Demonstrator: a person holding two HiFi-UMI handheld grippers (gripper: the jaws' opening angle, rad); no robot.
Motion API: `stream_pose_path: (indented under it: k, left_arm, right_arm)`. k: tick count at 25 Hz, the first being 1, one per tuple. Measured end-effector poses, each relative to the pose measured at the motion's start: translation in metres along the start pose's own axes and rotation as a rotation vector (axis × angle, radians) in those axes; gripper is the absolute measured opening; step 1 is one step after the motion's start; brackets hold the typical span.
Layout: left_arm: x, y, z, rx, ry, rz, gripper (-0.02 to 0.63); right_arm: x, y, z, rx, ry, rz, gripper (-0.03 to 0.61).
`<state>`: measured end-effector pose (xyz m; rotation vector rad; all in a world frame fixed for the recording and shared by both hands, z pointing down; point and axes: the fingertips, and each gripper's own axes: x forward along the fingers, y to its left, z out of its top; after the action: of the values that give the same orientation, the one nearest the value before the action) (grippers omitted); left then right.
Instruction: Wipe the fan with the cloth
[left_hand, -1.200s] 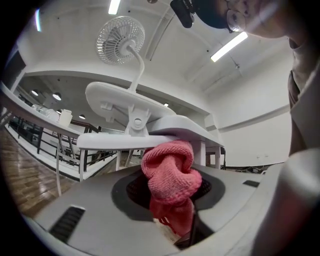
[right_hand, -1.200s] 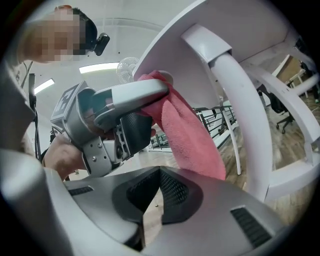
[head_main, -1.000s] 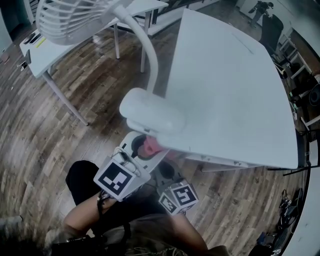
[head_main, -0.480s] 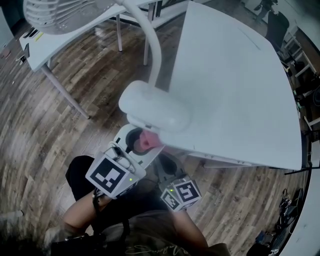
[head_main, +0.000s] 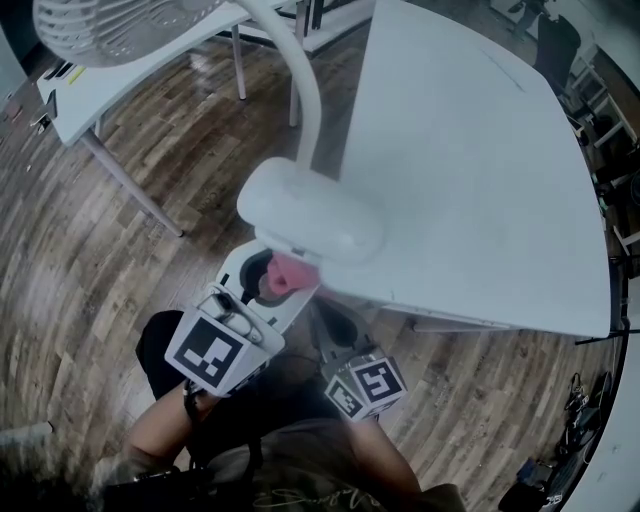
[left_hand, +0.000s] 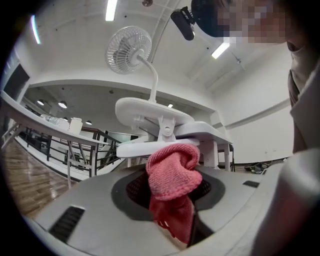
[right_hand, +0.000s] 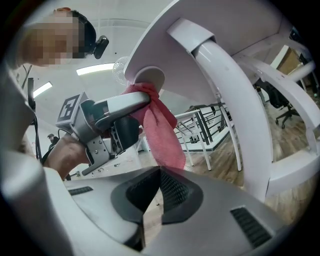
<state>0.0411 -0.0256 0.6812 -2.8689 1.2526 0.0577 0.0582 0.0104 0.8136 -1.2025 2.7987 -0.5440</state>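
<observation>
Moved: your left gripper has slid slightly down-left below the clamp base, taking the cloth with it; your right gripper has stayed put.
Table: the clamp base bites its near edge, which is likely why you work from below and in front.
Fan: the head sits well up-left of the clamp base, on a curved neck.
Left gripper: jaws are clamped on the bunched pink cloth, which is pushed up against the clamp base's underside to rub it.
Right gripper: jaws are closed on nothing, parked just right of the clamp base, below the tabletop.
Views: the head view hides the clamp's lower arm; the left gripper view shows the cloth touching it, and the right gripper view shows a loose tail hanging down.
</observation>
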Motion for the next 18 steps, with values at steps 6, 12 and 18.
stream_pose_path:
  k: [6, 12, 18]
  left_arm:
    - [-0.004, 0.005, -0.002, 0.003, 0.001, 0.019, 0.173]
    - [-0.008, 0.009, -0.002, 0.018, 0.005, 0.023, 0.173]
    - [-0.011, 0.013, -0.004, 0.021, 0.008, 0.038, 0.173]
  right_arm:
    - [0.004, 0.003, 0.0, 0.016, 0.002, 0.013, 0.0]
    - [0.01, 0.008, -0.002, 0.013, 0.008, 0.026, 0.0]
    - [0.009, 0.009, -0.002, 0.006, 0.01, 0.02, 0.0]
